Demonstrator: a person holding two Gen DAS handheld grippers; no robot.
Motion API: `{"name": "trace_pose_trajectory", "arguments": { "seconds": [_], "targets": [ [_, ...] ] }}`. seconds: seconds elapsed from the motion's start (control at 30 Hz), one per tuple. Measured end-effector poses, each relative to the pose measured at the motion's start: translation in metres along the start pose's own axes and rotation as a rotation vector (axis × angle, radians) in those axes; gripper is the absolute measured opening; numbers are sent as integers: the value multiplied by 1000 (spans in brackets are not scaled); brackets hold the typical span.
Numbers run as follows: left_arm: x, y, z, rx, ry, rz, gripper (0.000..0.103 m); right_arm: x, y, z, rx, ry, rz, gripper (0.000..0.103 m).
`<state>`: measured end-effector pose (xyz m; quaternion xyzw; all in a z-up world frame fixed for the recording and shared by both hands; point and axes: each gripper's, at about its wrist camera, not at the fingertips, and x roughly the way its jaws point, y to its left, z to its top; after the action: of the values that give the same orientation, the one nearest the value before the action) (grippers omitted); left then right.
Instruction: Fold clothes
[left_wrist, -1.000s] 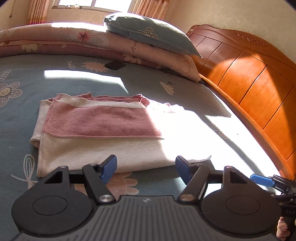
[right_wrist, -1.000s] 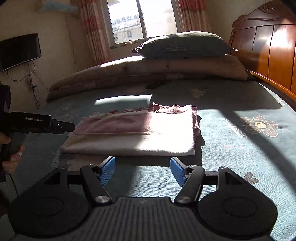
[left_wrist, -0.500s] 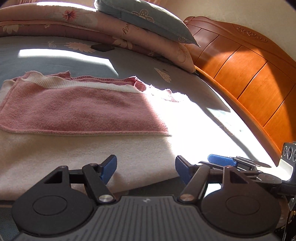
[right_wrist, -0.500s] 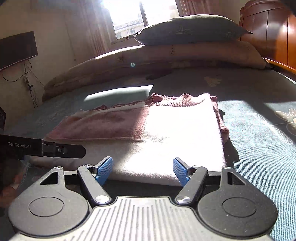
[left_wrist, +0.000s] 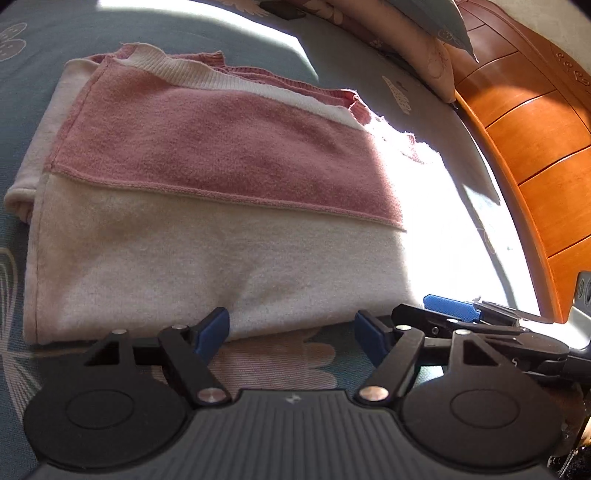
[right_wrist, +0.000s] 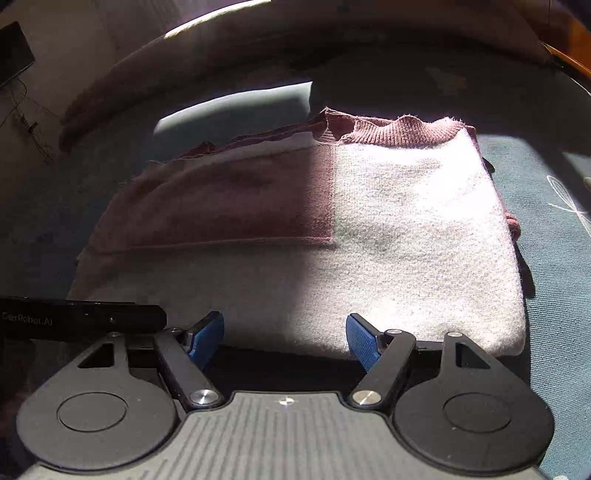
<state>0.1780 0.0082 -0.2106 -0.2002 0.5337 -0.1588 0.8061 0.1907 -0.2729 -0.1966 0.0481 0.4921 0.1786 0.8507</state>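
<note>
You are working in a bedroom of a home. You stand at a wide bed covered with a blue-grey bedsheet (left_wrist: 424, 110) printed with pale flowers. Along its right side you see a carved orange wooden headboard (left_wrist: 524, 122). At the far end, a blue-grey pillow (left_wrist: 439, 18) lies on a rolled pink floral quilt (left_wrist: 417, 48). In the right wrist view, a dark flat television (right_wrist: 13, 55) hangs on the pale wall at the left, with loose cables (right_wrist: 31, 129) under it.
</note>
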Motion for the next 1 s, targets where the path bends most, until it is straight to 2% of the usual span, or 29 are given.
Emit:
{"name": "trace_pose_trajectory", "arguments": {
  "seconds": [0.07,0.17,0.27,0.33,0.4,0.47,0.57,0.67,0.87,1.0],
  "targets": [
    [-21,6,-1,-1,5,15,73,0,12,-4,-10,76,-48,77],
    [-58,10,4,35,-9,69,73,-18,29,0,8,108,-71,77],
    [-90,17,20,-7,-23,72,73,-44,48,9,127,138,-70,77],
    [-105,17,31,7,-38,114,68,-64,63,13,193,154,-39,77],
    [-113,18,45,21,-51,167,39,-75,76,15,208,150,-23,77],
    [-117,20,62,16,-59,207,34,-83,87,21,192,136,-1,77],
    [-116,22,83,-8,-67,270,25,-85,88,32,178,145,35,77],
    [-116,19,100,-35,-88,364,25,-74,77,47,173,162,105,76],
    [-91,32,122,-86,-119,405,25,-57,50,72,127,167,200,75],
    [-56,58,133,-140,-112,412,25,-59,20,69,102,152,194,75]
  ]
}}
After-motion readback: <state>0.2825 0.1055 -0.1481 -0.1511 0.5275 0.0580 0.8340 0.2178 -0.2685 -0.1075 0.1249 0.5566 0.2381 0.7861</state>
